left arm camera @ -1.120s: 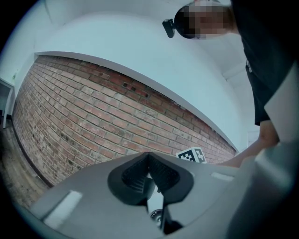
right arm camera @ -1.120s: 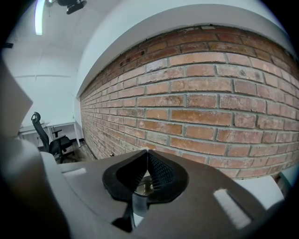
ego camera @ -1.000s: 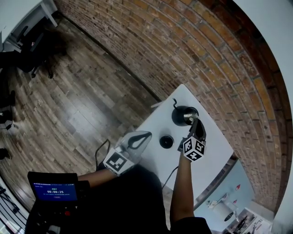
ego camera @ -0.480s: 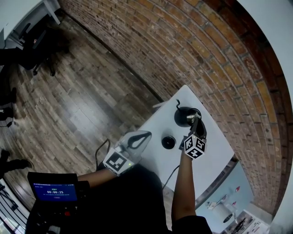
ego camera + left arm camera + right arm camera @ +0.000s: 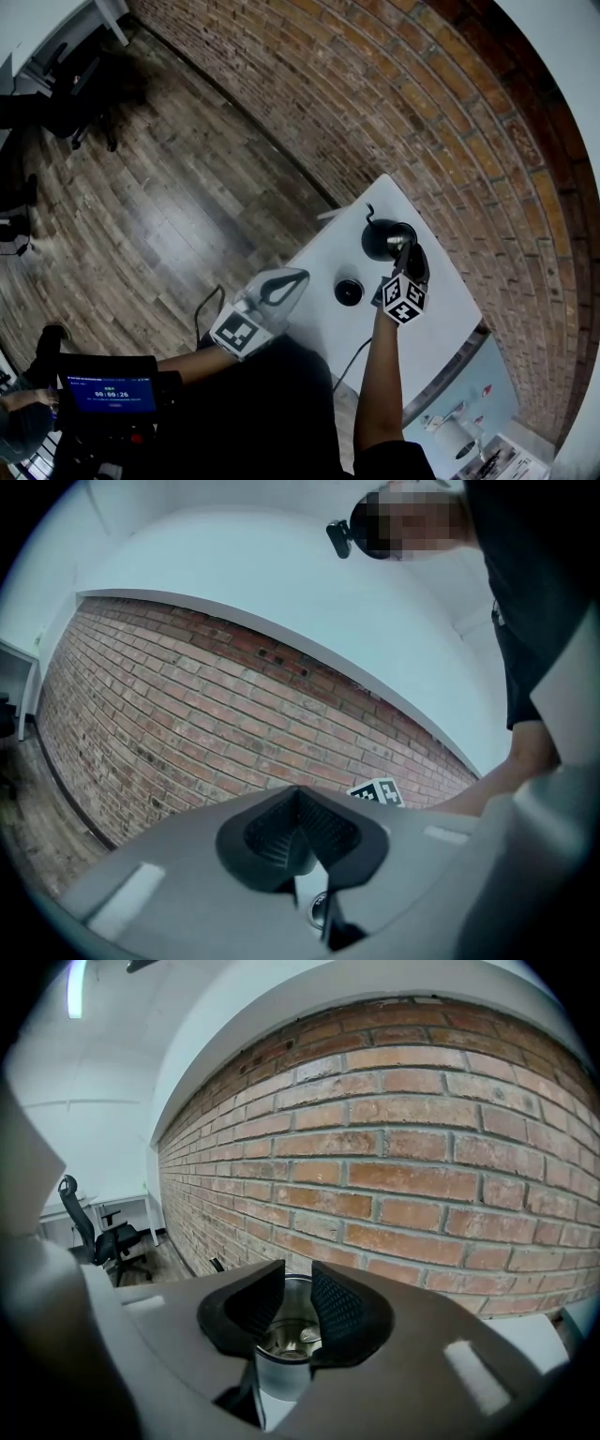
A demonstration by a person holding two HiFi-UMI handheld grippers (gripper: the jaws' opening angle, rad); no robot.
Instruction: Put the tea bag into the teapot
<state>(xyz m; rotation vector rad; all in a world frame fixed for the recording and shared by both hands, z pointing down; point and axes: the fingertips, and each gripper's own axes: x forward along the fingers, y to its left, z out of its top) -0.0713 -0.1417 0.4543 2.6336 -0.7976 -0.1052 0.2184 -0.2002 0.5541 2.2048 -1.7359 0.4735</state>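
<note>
A black teapot (image 5: pixel 384 239) with a thin spout stands on the white table (image 5: pixel 323 258) near the brick wall. Its black lid (image 5: pixel 348 292) lies apart, nearer me. My right gripper (image 5: pixel 411 255) hangs just over the pot's mouth. In the right gripper view its jaws (image 5: pixel 298 1277) have just been opening, and a gap shows between the pads with nothing pressed in it. Below them is the pot's steel insert (image 5: pixel 281 1358), and a small pale lump (image 5: pixel 306 1337) inside may be the tea bag. My left gripper (image 5: pixel 281 286) is shut and empty at the table's near left edge.
The brick wall (image 5: pixel 441 141) runs right behind the table. A dark cable (image 5: pixel 349 361) hangs off the near edge. A screen with a timer (image 5: pixel 103 394) sits low on the left. Office chairs (image 5: pixel 80 94) stand far off on the wood floor.
Both grippers stay where they were, the right one still over the teapot. The view has shifted slightly, and a person has come in at the lower left edge.
</note>
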